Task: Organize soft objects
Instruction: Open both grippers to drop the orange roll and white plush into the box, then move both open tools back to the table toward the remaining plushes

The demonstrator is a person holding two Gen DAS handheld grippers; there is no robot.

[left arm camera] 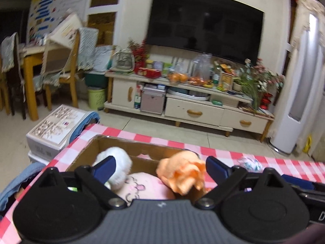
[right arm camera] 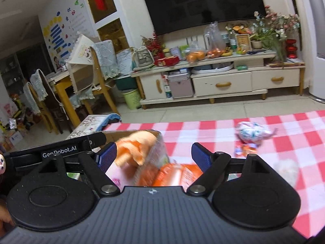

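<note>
A cardboard box (left arm camera: 142,148) sat near the corner of the worktop (left arm camera: 223,150), which wore a red-and-white checked cloth, and it served as the collecting place for the soft things: a white fluffy toy (left arm camera: 119,162), a pink cushion printed with a cartoon face (left arm camera: 140,187) and an orange plush toy (left arm camera: 178,172) lay together inside it, the orange one resting on the cushion by the box's right side. The left gripper (left arm camera: 160,165) hung just over the box, tilted somewhat downward, its blue fingers (left arm camera: 105,165) spread wide with nothing pinched between them; the toys lay beyond and below the pads, apparently let go so they could settle in the box. The right gripper (right arm camera: 151,156) was alongside, also angled slightly down and spread wide, holding nothing. In its view the orange plush toy (right arm camera: 134,150) and a blurred orange-and-clear packet (right arm camera: 174,174) lay between and below its fingers, though whether the packet sat in the box or beside it could not be told. Further out on the cloth, well apart from the box, a small patterned bundle (right arm camera: 251,132) and a pale fluffy piece (right arm camera: 286,170) remained loose, likely next to be gathered.
</note>
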